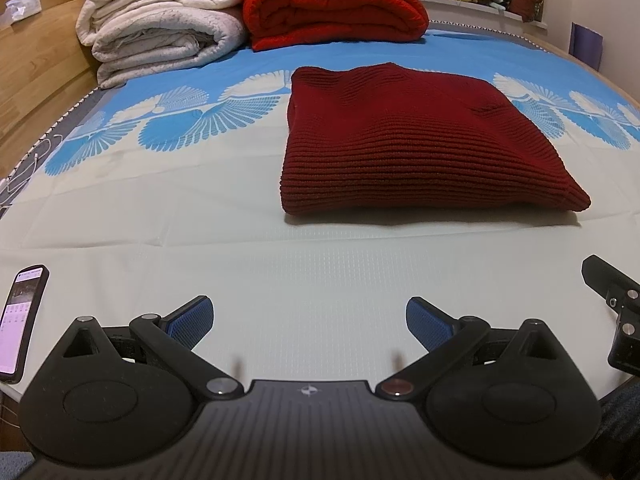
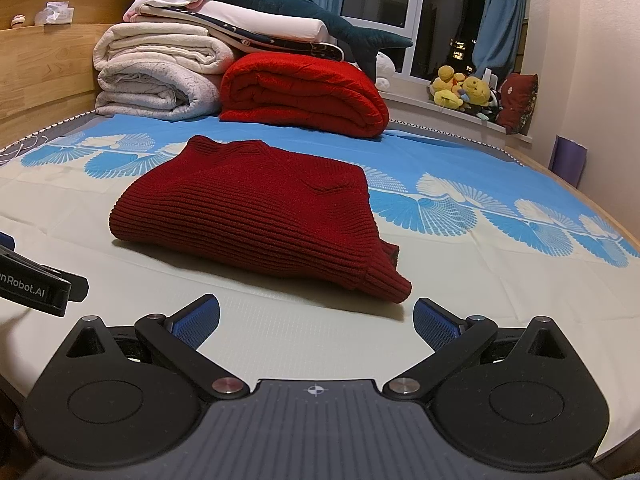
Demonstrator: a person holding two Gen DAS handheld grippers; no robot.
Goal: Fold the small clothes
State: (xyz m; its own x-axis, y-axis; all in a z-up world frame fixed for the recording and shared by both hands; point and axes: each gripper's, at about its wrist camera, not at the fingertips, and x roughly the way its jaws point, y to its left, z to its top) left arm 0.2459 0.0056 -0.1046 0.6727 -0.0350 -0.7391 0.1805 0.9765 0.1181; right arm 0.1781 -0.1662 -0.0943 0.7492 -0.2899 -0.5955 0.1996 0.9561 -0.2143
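The bed (image 1: 280, 264), covered by a cream sheet with a blue fan-pattern band, is the work surface. At its far end, against the wooden headboard (image 2: 48, 64), stand a stack of white folded quilts (image 1: 160, 36) and a bright red folded blanket (image 1: 336, 8), just beside each other. The dark red knit sweater (image 2: 256, 216) lies mid-bed, already folded into a compact rectangular bundle, one cuffed corner pointing toward the right gripper.

Judgement: the folding of this garment appears complete or at its final check; the next move calls for either a squaring-up of the loose cuff corner or a release of the piece as done.

Left gripper (image 1: 308, 320): jaws apart, empty, low over bare sheet, well short of the sweater. Right gripper (image 2: 316, 320): jaws apart, empty, the cuff corner near its right finger.

Open room: bare sheet lies on all sides of the sweater; the bedding stacks stand apart behind it. A phone (image 1: 20, 324) rests at the near left edge, close to the left gripper.
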